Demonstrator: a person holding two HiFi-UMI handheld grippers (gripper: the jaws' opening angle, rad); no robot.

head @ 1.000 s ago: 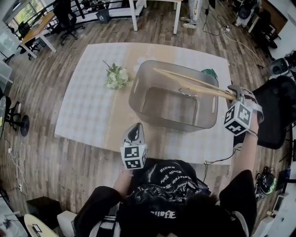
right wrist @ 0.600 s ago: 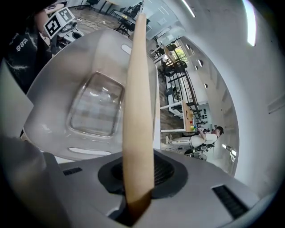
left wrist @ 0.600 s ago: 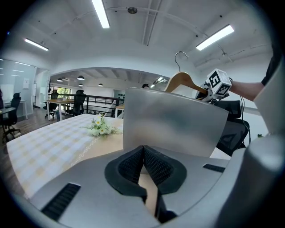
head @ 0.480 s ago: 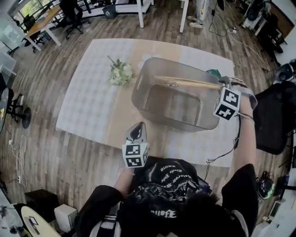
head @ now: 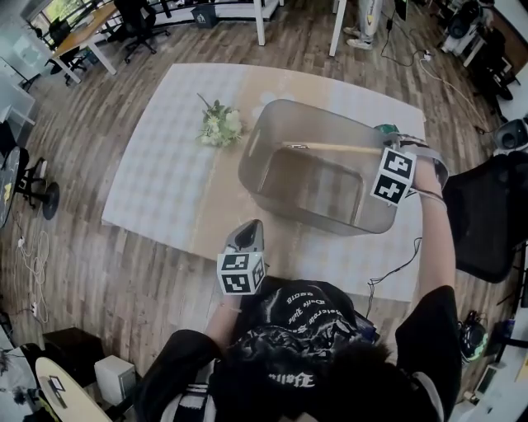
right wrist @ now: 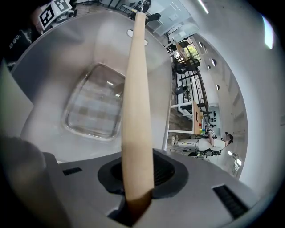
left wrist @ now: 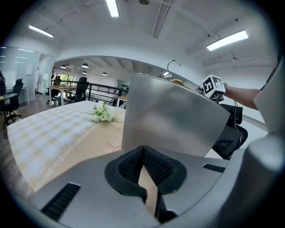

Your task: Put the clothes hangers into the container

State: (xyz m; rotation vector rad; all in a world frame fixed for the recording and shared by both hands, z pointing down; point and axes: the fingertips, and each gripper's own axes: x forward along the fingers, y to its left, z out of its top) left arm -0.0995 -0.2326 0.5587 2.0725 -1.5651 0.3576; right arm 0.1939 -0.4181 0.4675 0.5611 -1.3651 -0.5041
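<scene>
Between the fingers of the right gripper (right wrist: 140,178), pinched by one end, the wooden hanger (right wrist: 136,111) reaches out over the container (head: 307,217). Released tilted, it may bridge the rim. The left gripper (left wrist: 144,171) has its fingers pressed together, empty.

I'm working in an open-plan office: desks (head: 82,23) and black swivel chairs (head: 485,218) stand around on a wood-plank floor (head: 74,247), and long strip lights (left wrist: 112,7) run across the white ceiling.
</scene>
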